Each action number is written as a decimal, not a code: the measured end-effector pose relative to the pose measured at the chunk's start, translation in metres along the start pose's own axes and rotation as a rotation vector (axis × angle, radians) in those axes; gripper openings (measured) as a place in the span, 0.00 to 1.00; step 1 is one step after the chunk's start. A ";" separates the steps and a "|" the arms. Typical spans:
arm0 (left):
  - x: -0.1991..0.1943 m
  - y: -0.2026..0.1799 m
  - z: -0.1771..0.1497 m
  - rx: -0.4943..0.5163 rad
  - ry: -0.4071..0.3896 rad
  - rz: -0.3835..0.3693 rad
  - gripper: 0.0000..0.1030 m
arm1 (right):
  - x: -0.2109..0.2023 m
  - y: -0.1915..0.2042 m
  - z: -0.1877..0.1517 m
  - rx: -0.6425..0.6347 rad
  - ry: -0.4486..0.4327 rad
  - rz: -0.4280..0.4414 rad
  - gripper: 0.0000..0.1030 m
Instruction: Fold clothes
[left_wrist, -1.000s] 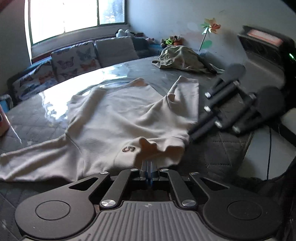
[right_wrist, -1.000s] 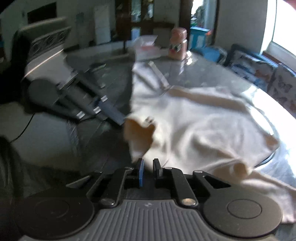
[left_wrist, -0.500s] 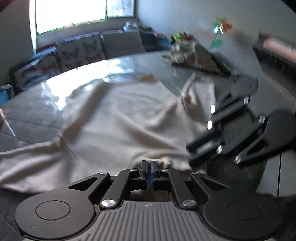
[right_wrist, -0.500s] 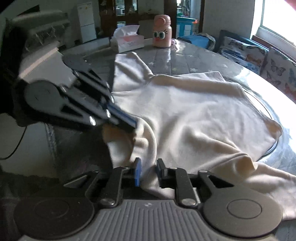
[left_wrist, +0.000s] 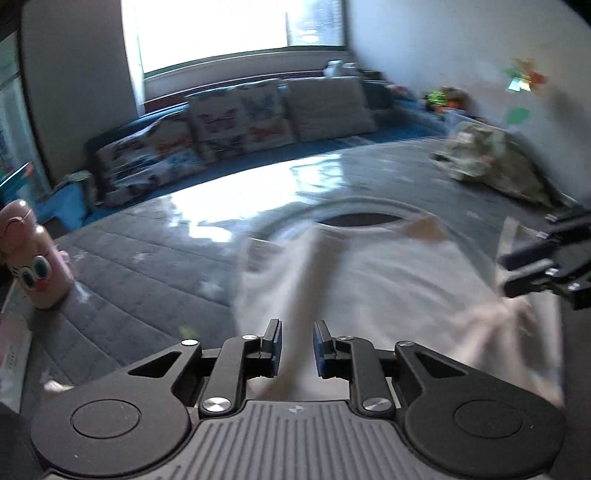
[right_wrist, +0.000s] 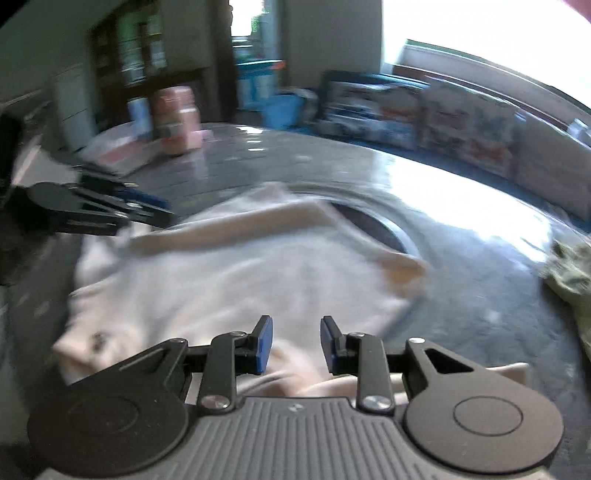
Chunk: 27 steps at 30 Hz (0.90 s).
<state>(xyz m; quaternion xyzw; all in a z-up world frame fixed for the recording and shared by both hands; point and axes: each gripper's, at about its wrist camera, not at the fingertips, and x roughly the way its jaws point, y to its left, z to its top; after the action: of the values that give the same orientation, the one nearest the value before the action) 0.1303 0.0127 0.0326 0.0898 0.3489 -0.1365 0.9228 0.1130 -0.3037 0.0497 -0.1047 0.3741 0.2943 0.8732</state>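
So rn the cream sweatshirt (left_wrist: 388, 280) is lying on the round grey table (left_wrist: 147, 258), bunched up w/ 1 fold thrown over it, looks like the bottom half got flipped up toward the collar end. Both views are pretty blurry tho, so exact edges are hard to call.

Left gripper (left_wrist: 297, 349): jaws have just been opening, blue pads standing apart. A strip of cloth runs thru the gap but the pads aren't pinching it afaict, so it's let go. Right gripper (right_wrist: 295, 345): same deal, jaws just been opening, cloth under and between them but nothing clamped.

Progress imo: 1st fold is basically laid, maybe a 3rd of the way. It's messy, a sleeve (right_wrist: 229, 230) lies diagonal across the top and the far corner (right_wrist: 400, 267) is curled over. Still left: tuck the sleeves in, smooth it, then prob 1 or 2 more folds to get a neat packet.

Other stuff around: pink bottle (left_wrist: 35, 266) w/ cartoon eyes at the left edge, and a greenish garment (left_wrist: 491, 158) heaped at the far right, prob next in line.
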 end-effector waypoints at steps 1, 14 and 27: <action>0.009 0.005 0.006 -0.016 0.006 0.014 0.21 | 0.008 -0.015 0.003 0.040 0.001 -0.028 0.27; 0.094 0.035 0.035 -0.125 0.064 0.063 0.32 | 0.076 -0.102 0.015 0.274 0.026 -0.148 0.29; 0.111 0.037 0.037 -0.120 0.050 0.056 0.02 | 0.093 -0.101 0.026 0.261 0.013 -0.149 0.04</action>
<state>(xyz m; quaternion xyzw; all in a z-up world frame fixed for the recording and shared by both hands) 0.2444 0.0168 -0.0115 0.0475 0.3769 -0.0873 0.9209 0.2387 -0.3344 -0.0024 -0.0197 0.4061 0.1768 0.8964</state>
